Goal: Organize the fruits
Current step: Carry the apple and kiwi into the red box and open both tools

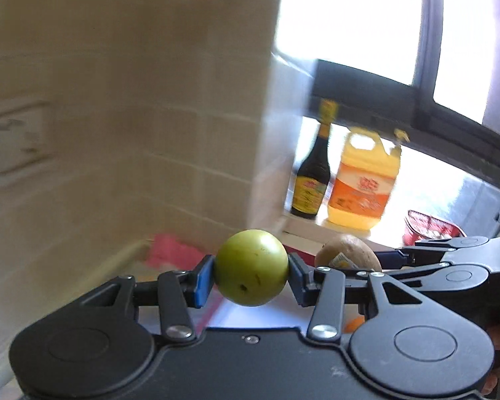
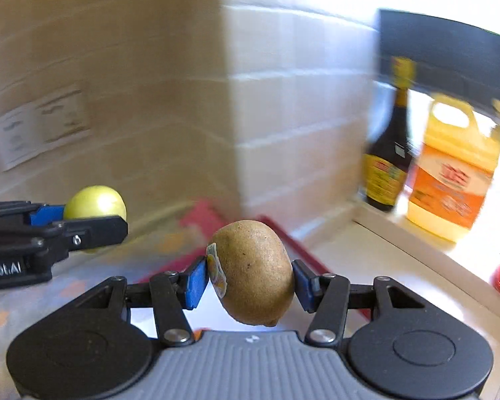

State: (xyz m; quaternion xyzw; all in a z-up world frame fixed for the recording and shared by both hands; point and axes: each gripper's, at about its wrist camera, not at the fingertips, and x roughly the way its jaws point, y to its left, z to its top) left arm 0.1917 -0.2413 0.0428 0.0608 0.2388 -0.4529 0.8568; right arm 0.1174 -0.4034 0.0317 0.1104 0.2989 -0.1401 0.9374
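Mid-task, transport phase by my read. Both fruits are up in the air, neither placed.

Left claw (image 1: 251,278) is clamped on a green fruit (image 1: 252,271), blue pads (image 1: 203,280) touching both sides. Right claw (image 2: 250,281) is clamped on a kiwi (image 2: 253,271), pads on its flanks, sticker (image 2: 215,271) facing the left pad. The two claws sit side by side, fruits near but apart.

No bin or bowl identifiable. A red tray-like thing (image 2: 203,220) lies on the table (image 2: 383,260) below, too blurred to tell. Likely left: set both down, then any remaining fruit.

Materials:
- Green fruit: round, smooth, waxy skin, a few dark blemishes.
- Kiwi: oval, brown, fuzzy matte skin, looks soft enough to bruise.
- Background: tiled wall (image 2: 150,83), dark glass bottle (image 2: 388,153), yellow plastic jug (image 2: 453,173).
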